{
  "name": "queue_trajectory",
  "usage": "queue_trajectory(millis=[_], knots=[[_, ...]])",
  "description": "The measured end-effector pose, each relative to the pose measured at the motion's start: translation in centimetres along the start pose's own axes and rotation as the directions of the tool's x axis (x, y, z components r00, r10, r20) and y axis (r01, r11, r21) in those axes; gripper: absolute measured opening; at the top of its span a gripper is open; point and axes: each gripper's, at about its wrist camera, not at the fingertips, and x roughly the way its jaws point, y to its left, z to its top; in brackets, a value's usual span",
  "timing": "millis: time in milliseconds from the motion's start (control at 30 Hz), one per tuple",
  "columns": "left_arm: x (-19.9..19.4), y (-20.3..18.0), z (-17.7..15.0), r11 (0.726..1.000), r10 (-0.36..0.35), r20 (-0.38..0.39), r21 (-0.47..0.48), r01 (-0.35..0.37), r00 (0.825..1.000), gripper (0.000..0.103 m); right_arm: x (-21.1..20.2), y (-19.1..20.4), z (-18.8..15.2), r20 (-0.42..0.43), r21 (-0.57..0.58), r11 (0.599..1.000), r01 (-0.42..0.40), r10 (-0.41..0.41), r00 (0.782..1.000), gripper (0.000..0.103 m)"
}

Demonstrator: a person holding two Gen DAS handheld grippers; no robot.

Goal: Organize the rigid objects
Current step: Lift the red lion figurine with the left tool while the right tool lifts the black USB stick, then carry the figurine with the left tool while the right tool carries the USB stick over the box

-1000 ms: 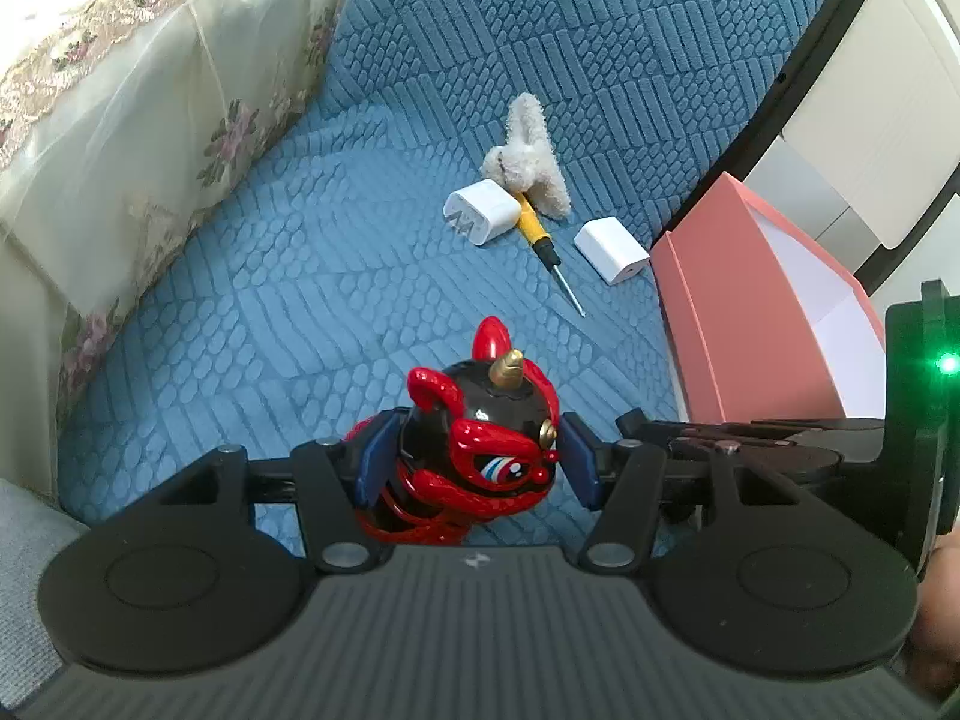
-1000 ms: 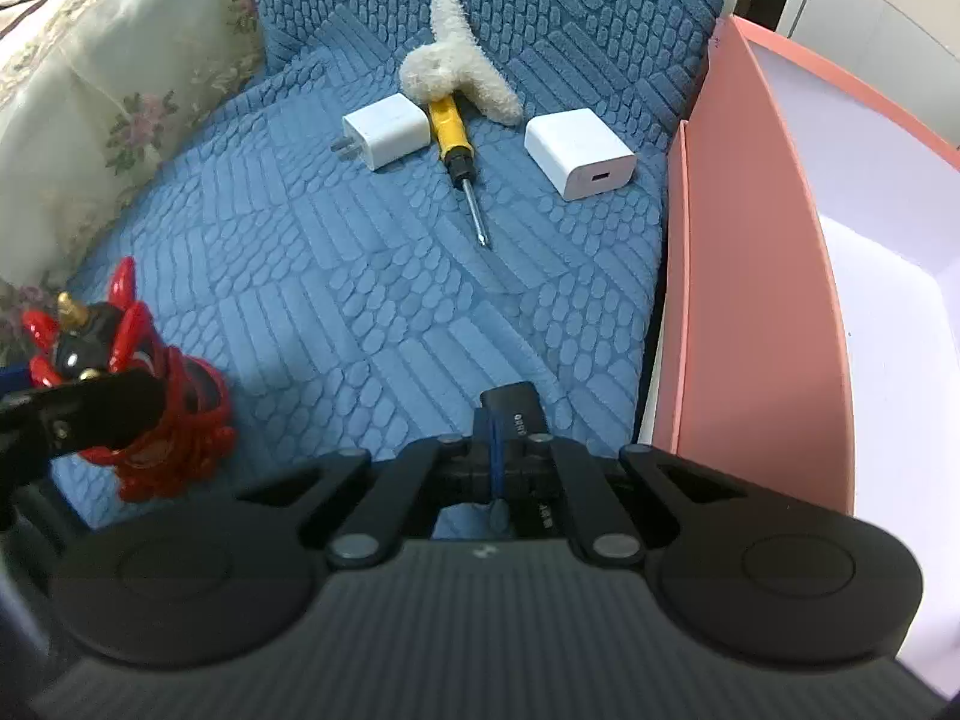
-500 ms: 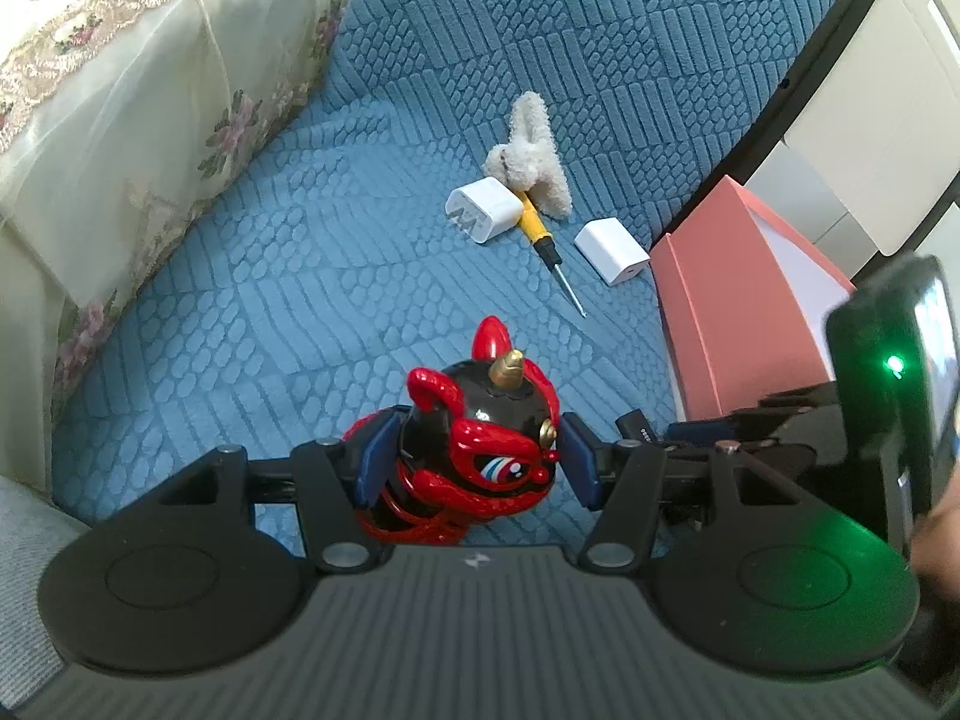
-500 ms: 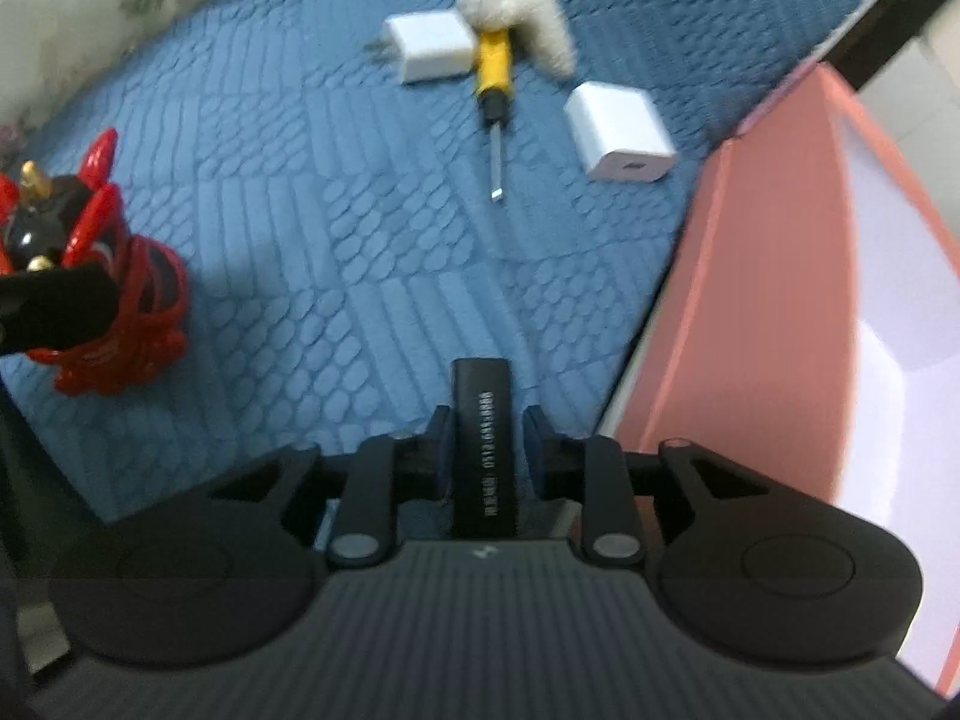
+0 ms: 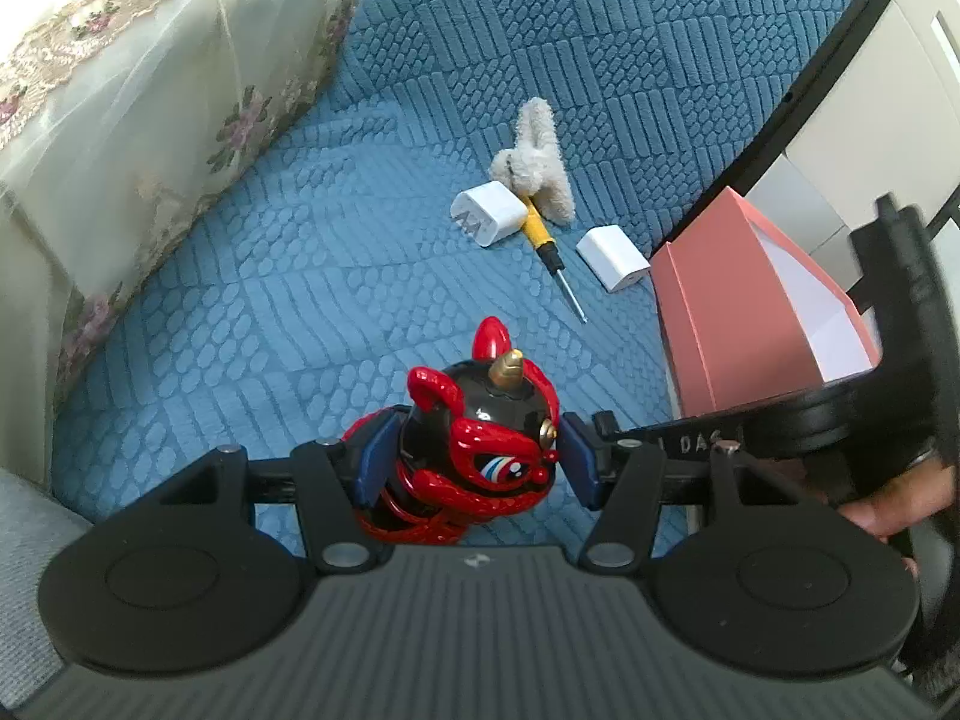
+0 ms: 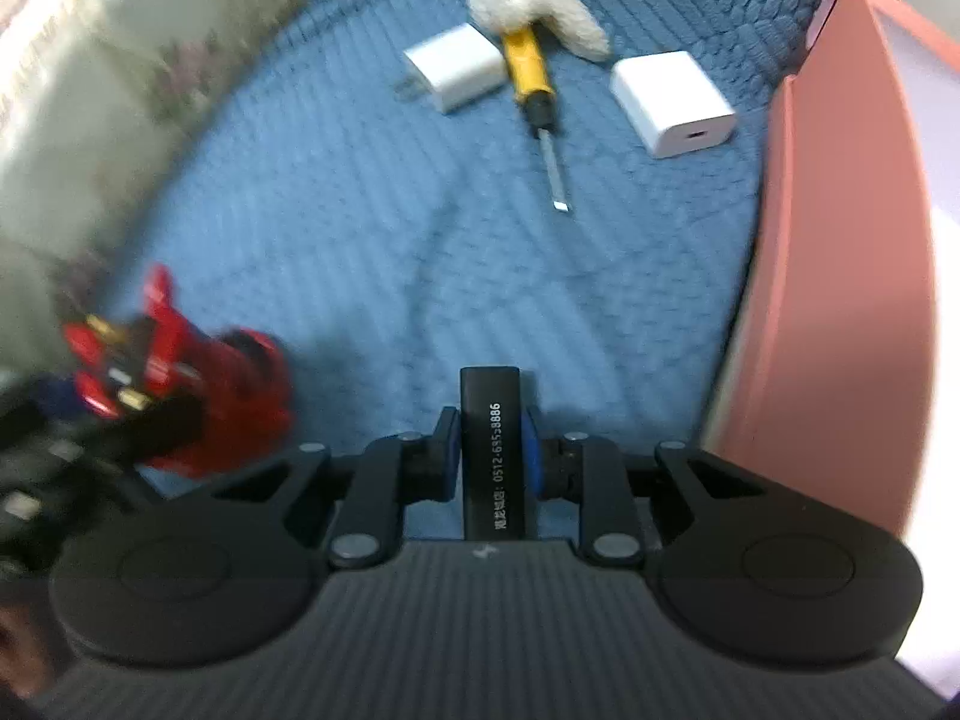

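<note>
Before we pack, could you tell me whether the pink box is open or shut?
Open: the pink box has no lid on top, and its white inside shows.

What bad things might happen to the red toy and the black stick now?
1. The black stick juts far past the closing right tool; it may twist or slip out before it is over the pink box.
2. The left tool pinches the red toy by its round, shiny head, which might pop free.
3. Both tools sit close together and may bump.

Both wrist views close, downward; share screwdriver [image 5: 551,246].
</note>
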Motion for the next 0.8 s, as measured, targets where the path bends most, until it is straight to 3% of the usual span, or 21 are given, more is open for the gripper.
queue_trajectory(millis=[200,467,800], knots=[[-0.1,0.4,0.1,1.000,0.011,0.004,-0.021,-0.011,1.000,0.063,0.7,0.5,-0.7,0.017,0.085,0.993,-0.082,0.081,0.997,0.025],[-0.4,-0.1,0.0,1.000,0.025,0.004,-0.001,-0.025,1.000,0.063,-1.1,0.9,-2.3,0.100,0.047,0.999,0.021,-0.026,0.995,0.025],[-3.4,-4.4,2.0,0.997,0.041,0.045,0.064,-0.044,0.998,0.063,-8.0,0.1,-3.1,0.237,0.082,0.996,0.026,-0.045,0.970,0.025]])
